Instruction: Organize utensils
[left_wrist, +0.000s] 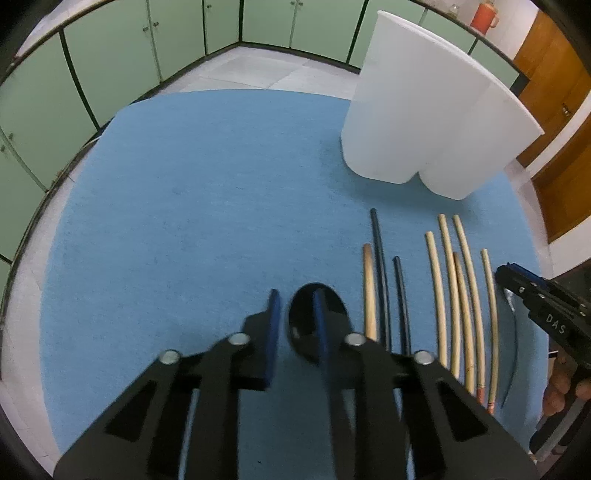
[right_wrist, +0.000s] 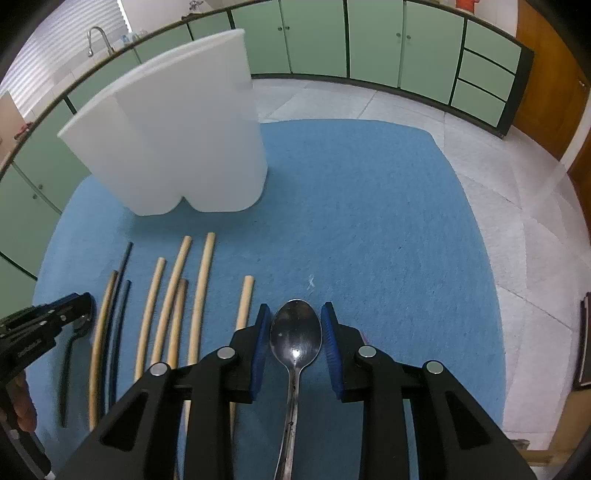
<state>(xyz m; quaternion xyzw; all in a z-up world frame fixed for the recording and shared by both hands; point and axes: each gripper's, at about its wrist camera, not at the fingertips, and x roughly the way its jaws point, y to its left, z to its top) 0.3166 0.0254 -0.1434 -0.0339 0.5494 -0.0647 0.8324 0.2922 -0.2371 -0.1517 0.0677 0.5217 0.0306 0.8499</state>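
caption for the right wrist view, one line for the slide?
Right gripper straddling a metal spoon on the blue mat, chopsticks alongside.

Right claw (right_wrist: 295, 343) straddling metal spoon (right_wrist: 295, 334) bowl, pads just beside it; chopsticks (right_wrist: 199, 295) left, blue mat (right_wrist: 369, 221)
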